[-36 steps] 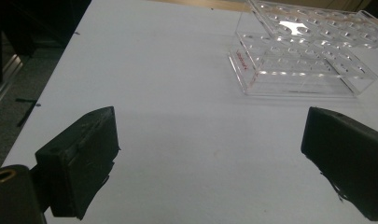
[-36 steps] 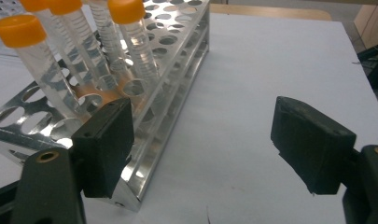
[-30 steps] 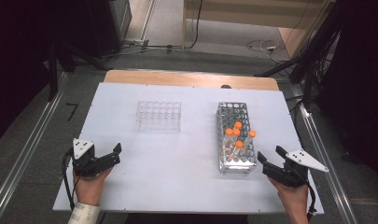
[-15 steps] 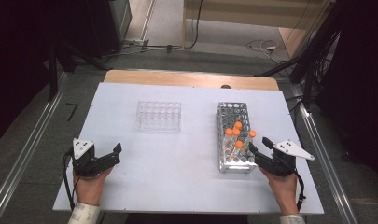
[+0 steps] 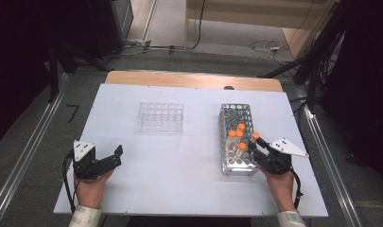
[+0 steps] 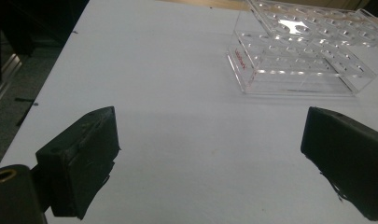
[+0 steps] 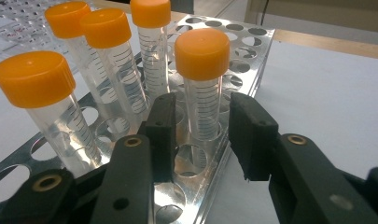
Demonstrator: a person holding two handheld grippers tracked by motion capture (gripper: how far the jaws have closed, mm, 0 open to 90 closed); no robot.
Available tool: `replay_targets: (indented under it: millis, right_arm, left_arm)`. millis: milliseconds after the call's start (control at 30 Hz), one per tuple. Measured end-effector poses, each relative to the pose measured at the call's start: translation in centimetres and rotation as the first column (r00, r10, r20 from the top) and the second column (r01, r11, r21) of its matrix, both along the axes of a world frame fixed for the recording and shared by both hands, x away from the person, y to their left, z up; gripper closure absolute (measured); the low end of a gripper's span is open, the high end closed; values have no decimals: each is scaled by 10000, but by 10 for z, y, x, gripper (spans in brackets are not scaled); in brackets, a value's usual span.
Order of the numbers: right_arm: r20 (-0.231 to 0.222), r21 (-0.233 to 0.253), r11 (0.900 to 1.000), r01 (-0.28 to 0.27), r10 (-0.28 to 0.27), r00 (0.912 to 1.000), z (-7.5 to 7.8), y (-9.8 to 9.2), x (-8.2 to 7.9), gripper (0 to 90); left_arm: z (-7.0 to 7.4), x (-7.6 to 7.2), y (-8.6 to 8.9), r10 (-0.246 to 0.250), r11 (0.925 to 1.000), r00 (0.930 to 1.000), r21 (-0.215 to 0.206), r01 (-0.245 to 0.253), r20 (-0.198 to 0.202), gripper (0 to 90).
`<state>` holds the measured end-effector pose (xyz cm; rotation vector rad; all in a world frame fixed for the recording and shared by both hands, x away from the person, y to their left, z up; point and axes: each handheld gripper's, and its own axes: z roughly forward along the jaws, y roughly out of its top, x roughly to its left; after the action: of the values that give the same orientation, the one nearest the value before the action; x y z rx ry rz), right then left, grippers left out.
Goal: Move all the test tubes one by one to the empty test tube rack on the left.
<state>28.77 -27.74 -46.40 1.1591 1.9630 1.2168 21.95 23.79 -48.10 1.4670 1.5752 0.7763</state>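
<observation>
Your right gripper (image 7: 200, 135) sits spread around one orange-capped tube (image 7: 203, 84), not pinching; five tubes total stand in the metal rack (image 5: 236, 137). Left gripper (image 5: 114, 156) hangs wide open, nothing held.

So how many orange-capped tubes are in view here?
5, all standing in the metal rack: one between the right gripper's open jaws, one far back, two at the left rear, one nearest left. None looks hidden.

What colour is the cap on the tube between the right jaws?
Orange cap on the clear plastic tube; clearest in the right gripper view.
</observation>
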Motion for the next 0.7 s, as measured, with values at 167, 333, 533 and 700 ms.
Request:
replay_targets:
  millis: [167,333,533,700]
  right_arm:
    - [-37,-71,10000,-12,12,10000,-2,3,3,668]
    - [-26,-49,10000,33,-33,10000,-3,2,5,700]
    - [60,-33,10000,81,-81,9999,-1,2,4,710]
    - [247,170,9997,151,-155,9996,7,0,2,713]
  left_arm:
    - [0,0,0,-7,10000,10000,-15,7,4,47]
    - [0,0,1,-10,10000,10000,-37,10,7,48]
    - [1,0,0,-17,10000,10000,-24,17,19,48]
    - [1,-1,0,-24,10000,10000,-7,24,23,48]
